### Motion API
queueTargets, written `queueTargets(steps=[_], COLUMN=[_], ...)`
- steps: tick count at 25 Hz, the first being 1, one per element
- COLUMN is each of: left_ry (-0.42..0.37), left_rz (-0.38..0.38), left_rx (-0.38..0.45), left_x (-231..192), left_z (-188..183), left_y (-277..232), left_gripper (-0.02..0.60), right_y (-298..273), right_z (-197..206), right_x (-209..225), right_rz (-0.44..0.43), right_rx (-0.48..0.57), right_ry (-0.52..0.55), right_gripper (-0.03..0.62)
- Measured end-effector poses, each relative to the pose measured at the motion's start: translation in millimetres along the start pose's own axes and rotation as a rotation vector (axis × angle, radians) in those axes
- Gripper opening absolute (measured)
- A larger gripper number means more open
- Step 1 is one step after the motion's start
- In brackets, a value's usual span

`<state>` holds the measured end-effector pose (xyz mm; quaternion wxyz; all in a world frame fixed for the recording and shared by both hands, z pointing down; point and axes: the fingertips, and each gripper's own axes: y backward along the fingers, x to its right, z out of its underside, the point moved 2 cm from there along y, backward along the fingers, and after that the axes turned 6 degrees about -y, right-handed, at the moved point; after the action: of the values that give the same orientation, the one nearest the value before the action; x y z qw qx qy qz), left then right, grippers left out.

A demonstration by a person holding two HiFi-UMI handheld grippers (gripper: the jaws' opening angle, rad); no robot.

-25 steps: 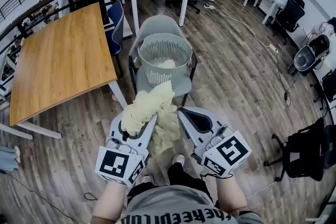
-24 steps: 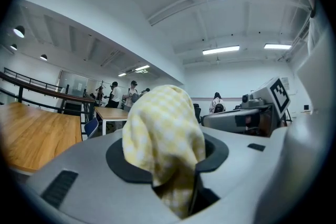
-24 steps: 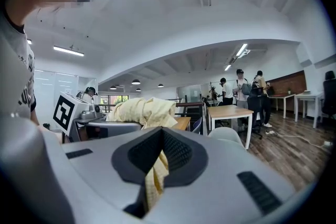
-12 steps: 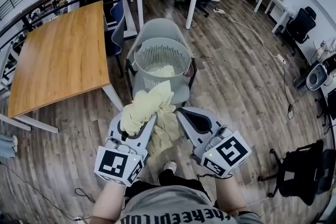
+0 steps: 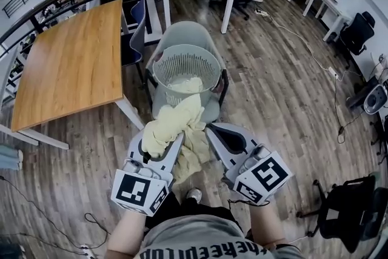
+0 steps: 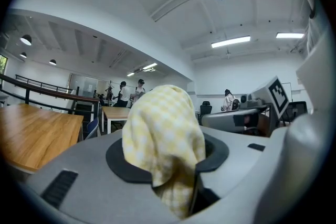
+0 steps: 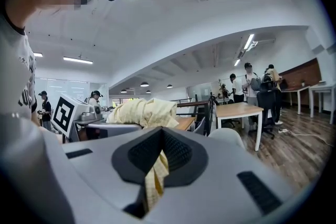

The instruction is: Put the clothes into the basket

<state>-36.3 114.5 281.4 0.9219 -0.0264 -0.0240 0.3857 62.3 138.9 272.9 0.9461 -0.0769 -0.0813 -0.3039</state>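
Two tools, one yellow cloth (image 5: 173, 123), basket (image 5: 210, 62) ahead

Nearest, the left tool (image 5: 162, 141) was clenched on a thick bunch of the yellow cloth and the right tool (image 5: 213, 133) pinched a thin fold, the rest hanging between them. Just beyond stood the basket on a grey chair (image 5: 182, 32); it seemed best to bring the cloth above its rim before letting go, so no tail draped outside.

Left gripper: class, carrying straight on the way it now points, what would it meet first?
Probably the basket on the grey chair, just beyond the yellow cloth the left gripper holds; its height against the rim is unclear.
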Motion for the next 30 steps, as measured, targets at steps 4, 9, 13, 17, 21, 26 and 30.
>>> queueTargets(steps=[4,9,13,17,21,26,30], left_ry=[-0.001,0.003,0.004,0.0,-0.004,-0.013,-0.015], left_rz=[0.002,0.021,0.051,0.076,0.1,0.131,0.149], left_rx=[-0.014,-0.028,-0.018,-0.016,-0.018,-0.018,-0.02], left_x=[-6,-21,-36,-56,-79,-107,-127], left_z=[4,7,3,1,0,-1,-2], left_y=[-10,-26,-40,-51,-62,-78,-88], left_gripper=[0.183,0.183,0.183,0.183,0.183,0.183,0.183], right_y=[-8,-23,-37,-58,-80,-107,-124], right_z=[3,2,-2,-6,-10,-13,-14], right_x=[10,20,28,32,36,44,49], right_rz=[0.002,0.022,0.05,0.072,0.094,0.129,0.152], right_rx=[-0.001,-0.003,0.0,0.004,0.009,0.013,0.017], right_ry=[-0.019,-0.033,-0.035,-0.039,-0.04,-0.043,-0.049], right_gripper=[0.009,0.009,0.009,0.009,0.009,0.009,0.009])
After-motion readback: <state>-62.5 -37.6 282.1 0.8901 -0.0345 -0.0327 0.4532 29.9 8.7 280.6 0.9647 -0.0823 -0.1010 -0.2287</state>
